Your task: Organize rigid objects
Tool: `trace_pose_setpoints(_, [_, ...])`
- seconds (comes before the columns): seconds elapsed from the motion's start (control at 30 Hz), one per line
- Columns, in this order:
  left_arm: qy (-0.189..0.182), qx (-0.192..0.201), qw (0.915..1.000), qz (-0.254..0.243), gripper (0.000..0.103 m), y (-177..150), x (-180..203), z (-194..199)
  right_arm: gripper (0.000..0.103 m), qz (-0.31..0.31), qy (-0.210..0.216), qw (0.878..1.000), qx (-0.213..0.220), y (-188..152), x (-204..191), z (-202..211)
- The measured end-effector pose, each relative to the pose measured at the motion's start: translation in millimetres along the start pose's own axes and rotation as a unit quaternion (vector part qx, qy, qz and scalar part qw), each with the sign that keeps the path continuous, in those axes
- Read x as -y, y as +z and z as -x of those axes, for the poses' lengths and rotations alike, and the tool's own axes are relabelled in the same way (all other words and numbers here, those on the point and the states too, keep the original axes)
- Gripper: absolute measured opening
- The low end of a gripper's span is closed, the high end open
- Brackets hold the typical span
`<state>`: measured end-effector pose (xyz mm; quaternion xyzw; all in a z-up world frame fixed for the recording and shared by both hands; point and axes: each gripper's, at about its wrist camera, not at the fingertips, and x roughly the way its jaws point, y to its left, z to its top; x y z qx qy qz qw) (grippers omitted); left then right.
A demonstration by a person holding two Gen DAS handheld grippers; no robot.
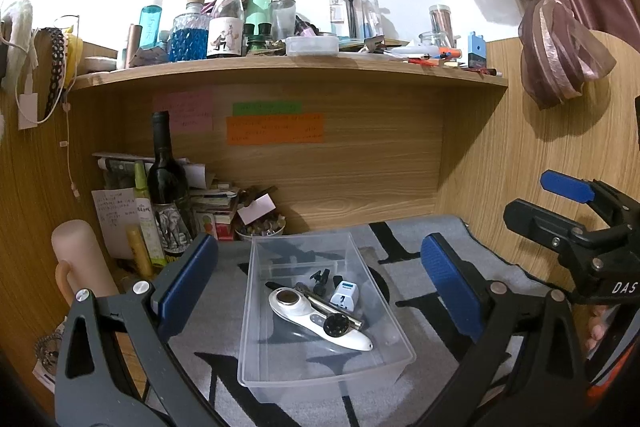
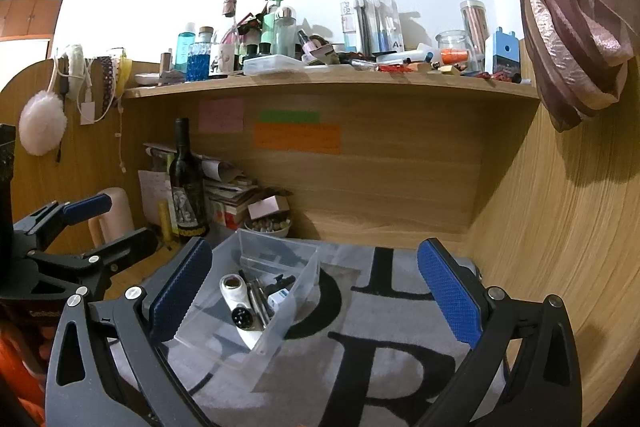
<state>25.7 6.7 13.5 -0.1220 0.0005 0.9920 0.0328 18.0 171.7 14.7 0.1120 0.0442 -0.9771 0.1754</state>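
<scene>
Both my left gripper (image 1: 320, 283) and right gripper (image 2: 316, 291) hang spread apart and empty above the mat (image 2: 400, 307). The clear bin (image 1: 376, 275) at the mat's middle already holds the white handheld device (image 1: 316, 319) and plug adapter (image 1: 345, 294). I judge sorting nearly finished; next I'd look for leftovers.

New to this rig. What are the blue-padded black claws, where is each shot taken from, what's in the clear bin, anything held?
No robot: a person holds a two-finger gripper in each hand, with a fisheye camera on each looking along its fingers. The left wrist view shows the left gripper, open and empty; the right wrist view shows the right gripper, also open and empty. On a grey mat with black letters sits a clear plastic bin holding a white handheld device, a white plug adapter and small dark parts. A dark wine bottle stands behind.
</scene>
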Motion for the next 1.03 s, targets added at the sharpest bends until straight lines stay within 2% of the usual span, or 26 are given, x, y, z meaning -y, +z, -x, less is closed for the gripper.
trace_pose_setpoints(0.57, [-0.005, 0.010, 0.9999, -0.005, 0.103, -0.4, 0.5, 0.8, 0.103, 0.006, -0.006, 1.000, 0.003, 0.2, -1.4, -0.3])
trace_pose_setpoints(0.67, [-0.015, 0.001, 0.9999, -0.006, 0.103, -0.5, 1.7, -1.7, 0.103, 0.003, -0.005, 1.000, 0.002, 0.3, 0.7, -0.6])
trace_pose_setpoints(1.03, [-0.016, -0.008, 0.9998, 0.008, 0.103, -1.7, -0.3, -6.7, 0.103, 0.000, 0.002, 1.000, -0.004, -2.7, 6.9, -5.5])
